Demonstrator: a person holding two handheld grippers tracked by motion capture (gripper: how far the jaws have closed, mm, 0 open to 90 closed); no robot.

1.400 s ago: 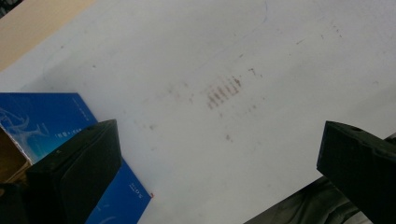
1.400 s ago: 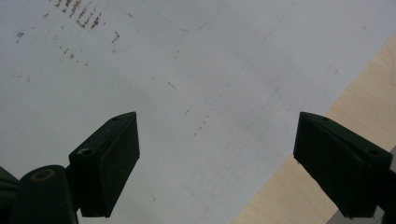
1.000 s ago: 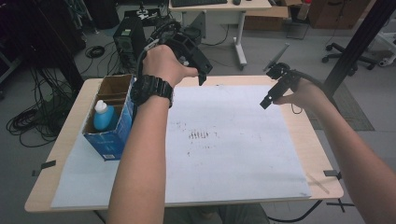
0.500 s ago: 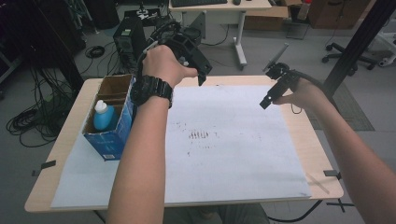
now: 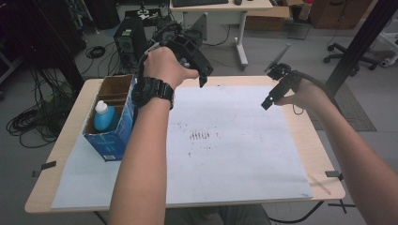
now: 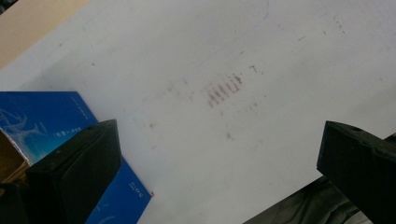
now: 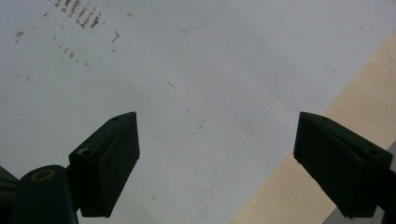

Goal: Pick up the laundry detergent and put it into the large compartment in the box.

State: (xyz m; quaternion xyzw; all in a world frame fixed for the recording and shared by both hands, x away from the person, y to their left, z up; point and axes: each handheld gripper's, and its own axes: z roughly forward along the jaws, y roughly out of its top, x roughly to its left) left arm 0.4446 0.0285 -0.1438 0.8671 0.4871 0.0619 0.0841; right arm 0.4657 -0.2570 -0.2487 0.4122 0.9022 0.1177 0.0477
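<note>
A blue cardboard box (image 5: 112, 126) stands at the table's left with its top open, and a blue bottle with a white cap (image 5: 103, 116) sits inside. My left gripper (image 5: 199, 70) is held high over the table's far middle, open, nothing between its jaws. The left gripper view looks down on the white paper sheet (image 6: 243, 70) and the blue box (image 6: 51, 121) at lower left. My right gripper (image 5: 274, 91) hovers over the sheet's far right part, open and empty. The right gripper view shows the white paper sheet (image 7: 187, 70) and the wooden table edge (image 7: 355, 84).
A white paper sheet (image 5: 225, 140) with brown smudges (image 5: 200, 136) covers most of the wooden table (image 5: 314, 136). Black tape marks sit at the table's left (image 5: 44, 167) and right (image 5: 333, 174) edges. Computer cases, cables and a desk stand on the floor beyond.
</note>
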